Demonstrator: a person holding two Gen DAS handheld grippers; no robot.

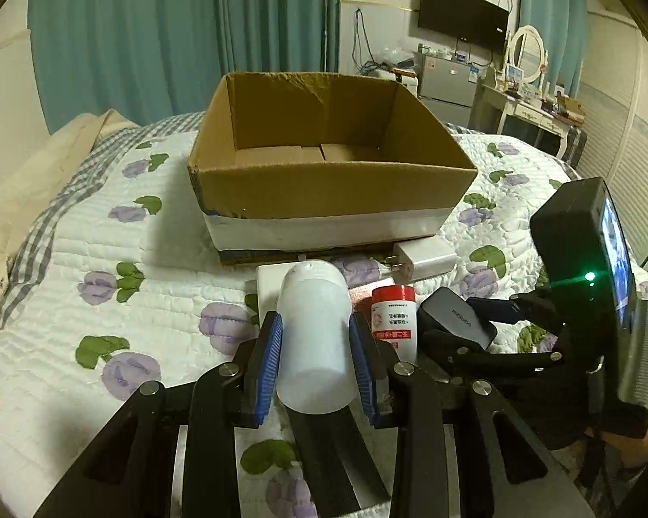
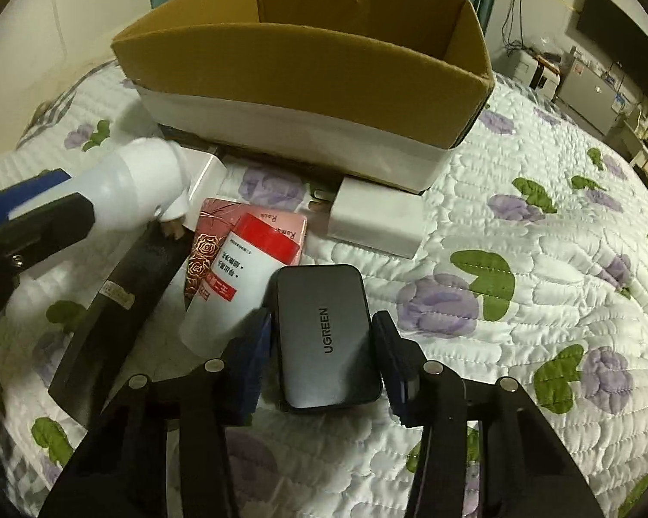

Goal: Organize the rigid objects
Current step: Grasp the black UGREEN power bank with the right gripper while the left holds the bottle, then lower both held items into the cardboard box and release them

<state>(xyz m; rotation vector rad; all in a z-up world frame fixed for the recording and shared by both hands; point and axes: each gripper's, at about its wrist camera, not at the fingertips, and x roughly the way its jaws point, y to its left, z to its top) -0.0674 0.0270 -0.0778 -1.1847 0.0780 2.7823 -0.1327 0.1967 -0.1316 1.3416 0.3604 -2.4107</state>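
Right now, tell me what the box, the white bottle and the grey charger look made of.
Box: corrugated cardboard, matte brown, with a torn rim and a white band round its base.
White bottle: probably plastic, milky and translucent, soft sheen; held between the left gripper's blue pads.
Grey charger: probably hard plastic, smooth satin dark grey, printed logo, rounded corners.

This is a bedroom in a home. A bed [image 1: 108,259] fills the foreground, spread with a white quilt printed with purple flowers and green leaves, and teal curtains [image 1: 151,34] hang behind its far edge. Along the far wall stand a wall-mounted television [image 1: 462,15], a small silver fridge [image 1: 449,80] and a white dressing table [image 1: 527,108] with an oval mirror [image 1: 528,54].
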